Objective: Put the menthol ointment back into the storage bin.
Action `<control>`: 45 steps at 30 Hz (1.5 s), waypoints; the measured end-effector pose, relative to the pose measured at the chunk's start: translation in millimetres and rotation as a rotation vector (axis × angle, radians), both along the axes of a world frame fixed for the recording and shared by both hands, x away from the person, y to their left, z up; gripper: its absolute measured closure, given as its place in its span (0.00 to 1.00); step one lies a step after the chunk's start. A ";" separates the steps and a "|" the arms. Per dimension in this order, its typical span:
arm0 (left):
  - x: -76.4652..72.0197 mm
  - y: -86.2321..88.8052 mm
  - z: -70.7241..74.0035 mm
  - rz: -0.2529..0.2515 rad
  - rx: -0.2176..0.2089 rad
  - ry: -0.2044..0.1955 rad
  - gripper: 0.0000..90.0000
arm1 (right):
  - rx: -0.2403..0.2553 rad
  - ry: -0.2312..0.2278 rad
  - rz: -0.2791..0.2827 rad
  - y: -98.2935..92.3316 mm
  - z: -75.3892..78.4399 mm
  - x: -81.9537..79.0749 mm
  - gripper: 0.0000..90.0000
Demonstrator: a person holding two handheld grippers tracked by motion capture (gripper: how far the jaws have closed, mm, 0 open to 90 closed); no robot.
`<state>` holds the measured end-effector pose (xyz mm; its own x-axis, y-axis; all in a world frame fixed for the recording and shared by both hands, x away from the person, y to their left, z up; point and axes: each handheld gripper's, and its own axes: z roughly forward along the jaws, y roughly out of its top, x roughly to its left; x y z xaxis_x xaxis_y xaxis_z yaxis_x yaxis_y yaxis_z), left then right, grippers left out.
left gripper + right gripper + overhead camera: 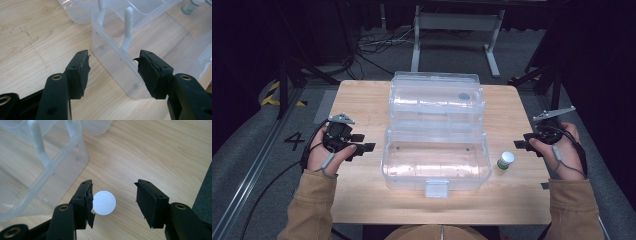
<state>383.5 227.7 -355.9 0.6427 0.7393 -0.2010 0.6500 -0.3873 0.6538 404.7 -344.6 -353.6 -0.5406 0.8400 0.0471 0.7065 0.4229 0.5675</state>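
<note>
Showing no legible label — bottle [505, 161].

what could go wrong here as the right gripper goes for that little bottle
The right gripper is open, with the small bottle close to one finger, not centred; closing now might push or tip it over. The bottle stands near the clear box, so a nudge could knock it against the box wall or roll it toward the table edge.
</note>
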 end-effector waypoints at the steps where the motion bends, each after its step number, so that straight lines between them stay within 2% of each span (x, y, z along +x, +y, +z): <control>1: 0.1 0.1 -0.1 0.000 0.001 0.000 0.48 | -0.001 0.007 0.001 0.2 -1.9 1.0 0.53; 9: 0.5 -0.3 -1.2 0.000 0.002 0.006 0.48 | -0.042 0.071 0.003 5.6 -20.8 11.1 0.50; 16: 0.9 0.4 -1.7 0.000 0.002 0.007 0.47 | -0.063 0.112 0.024 12.4 -31.5 15.9 0.50; 21: 1.0 0.3 -2.2 0.004 0.002 0.008 0.47 | -0.087 0.160 0.047 19.7 -41.2 19.1 0.48; 36: 0.9 1.1 -2.0 0.008 0.003 0.009 0.47 | -0.125 0.223 0.060 26.9 -57.6 25.1 0.46; 45: 0.8 1.2 -1.9 0.008 0.003 0.010 0.47 | -0.145 0.239 0.068 28.8 -64.1 27.2 0.46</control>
